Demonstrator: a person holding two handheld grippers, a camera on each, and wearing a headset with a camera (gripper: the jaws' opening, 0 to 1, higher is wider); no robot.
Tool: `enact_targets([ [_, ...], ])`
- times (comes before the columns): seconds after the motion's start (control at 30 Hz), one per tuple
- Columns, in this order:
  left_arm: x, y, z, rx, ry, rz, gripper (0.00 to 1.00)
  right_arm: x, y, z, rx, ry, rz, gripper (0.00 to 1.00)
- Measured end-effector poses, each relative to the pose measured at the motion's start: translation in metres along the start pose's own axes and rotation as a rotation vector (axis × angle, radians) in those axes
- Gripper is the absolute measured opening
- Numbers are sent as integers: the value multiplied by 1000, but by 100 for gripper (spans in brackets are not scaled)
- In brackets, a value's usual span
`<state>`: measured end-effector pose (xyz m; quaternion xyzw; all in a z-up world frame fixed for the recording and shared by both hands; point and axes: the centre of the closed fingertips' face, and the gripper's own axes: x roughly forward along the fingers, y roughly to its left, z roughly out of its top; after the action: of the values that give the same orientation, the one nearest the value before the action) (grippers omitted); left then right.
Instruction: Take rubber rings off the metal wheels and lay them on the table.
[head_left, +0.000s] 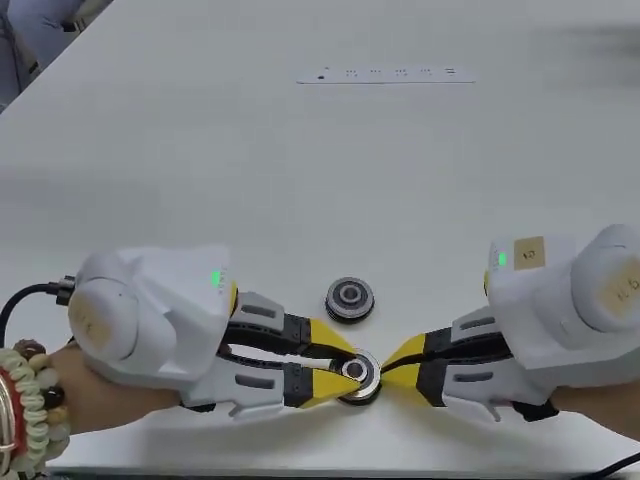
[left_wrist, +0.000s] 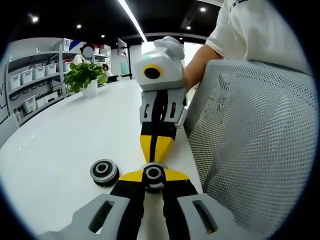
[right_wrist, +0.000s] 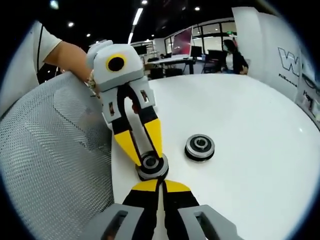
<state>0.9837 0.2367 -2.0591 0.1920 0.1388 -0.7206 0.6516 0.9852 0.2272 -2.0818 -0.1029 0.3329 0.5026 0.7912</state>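
Observation:
A metal wheel (head_left: 362, 372) with a black rubber ring lies near the table's front edge. My left gripper (head_left: 345, 375) is shut on it, one yellow jaw on each side, as the left gripper view shows with the wheel (left_wrist: 153, 174) between its tips. My right gripper (head_left: 388, 368) comes from the opposite side, its jaws pressed together at the wheel's rim, pinching the ring's edge (right_wrist: 155, 176). A second wheel (head_left: 350, 299) with its rubber ring on lies flat just beyond, also seen as the second wheel (right_wrist: 200, 147) in the right gripper view.
The white table (head_left: 300, 180) stretches away behind the wheels, with a flat white strip (head_left: 385, 74) at its far side. A grey mesh chair back (left_wrist: 250, 140) stands close to the front edge. A potted plant (left_wrist: 85, 76) sits far off.

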Motion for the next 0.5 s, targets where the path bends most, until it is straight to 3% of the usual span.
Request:
enact_targets([
  [0.1,0,0,0,0,-1,1,7,0,-1,0,74,-15,11,0],
  [0.2,0,1,0,-2,-1,4,7,-3,-4,3,242,-50,18,0],
  [0.33,0,1,0,-3,-5,5,7,-6,-6,3,276,-70,26,0],
  [0.5,0,1,0,-8,-7,6,7,-9,-7,9,465,-138,85,0],
])
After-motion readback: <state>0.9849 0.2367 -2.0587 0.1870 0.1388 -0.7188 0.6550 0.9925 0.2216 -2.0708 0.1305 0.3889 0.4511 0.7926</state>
